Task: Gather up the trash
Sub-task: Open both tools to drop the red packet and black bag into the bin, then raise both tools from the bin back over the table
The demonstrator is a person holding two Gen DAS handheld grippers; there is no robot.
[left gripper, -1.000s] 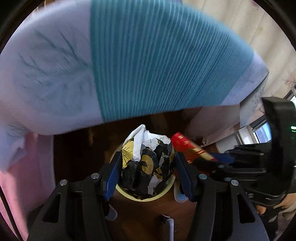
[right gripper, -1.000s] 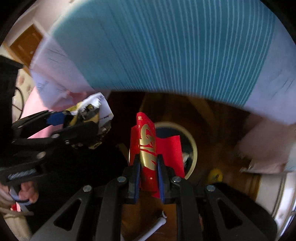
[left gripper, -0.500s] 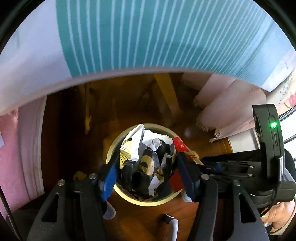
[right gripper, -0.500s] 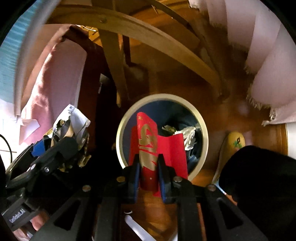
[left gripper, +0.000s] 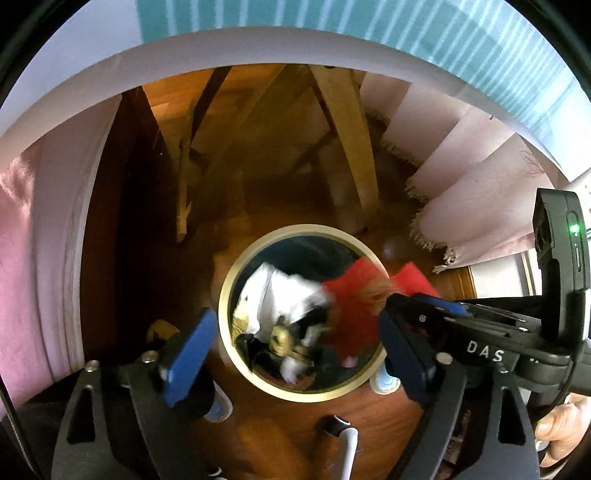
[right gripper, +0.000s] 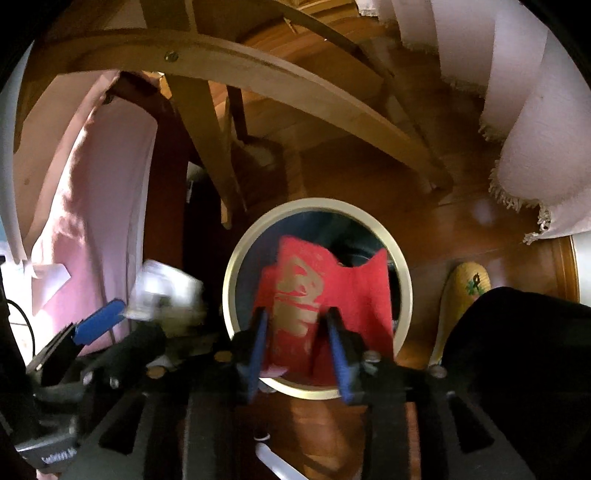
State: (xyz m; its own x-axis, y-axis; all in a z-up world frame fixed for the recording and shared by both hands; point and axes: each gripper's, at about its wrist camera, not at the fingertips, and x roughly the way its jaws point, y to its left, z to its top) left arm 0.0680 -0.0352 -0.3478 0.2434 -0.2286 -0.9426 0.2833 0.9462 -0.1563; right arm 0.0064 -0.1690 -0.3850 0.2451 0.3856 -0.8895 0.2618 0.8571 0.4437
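Note:
A round bin with a pale rim [left gripper: 229, 280] [right gripper: 231, 280] stands on the wooden floor below both grippers. My left gripper [left gripper: 295, 336] is open above it; the crumpled white, black and yellow wrapper [left gripper: 280, 306] is blurred, loose over the bin mouth, and shows at the left in the right wrist view [right gripper: 162, 291]. My right gripper [right gripper: 297, 343] is open; the red packet with gold print [right gripper: 321, 291] is blurred between its spread fingers over the bin. The packet also shows in the left wrist view [left gripper: 354, 310].
Wooden chair legs [right gripper: 295, 92] stand behind the bin. A pink cloth [right gripper: 92, 206] hangs at the left, fringed white cloth [right gripper: 535, 166] at the right. A yellow slipper [right gripper: 465, 295] lies right of the bin. The striped teal tablecloth [left gripper: 406, 22] hangs overhead.
Both grippers have opened over the bin. The crumpled wrapper and the red packet have left the fingers and are dropping toward the bin.

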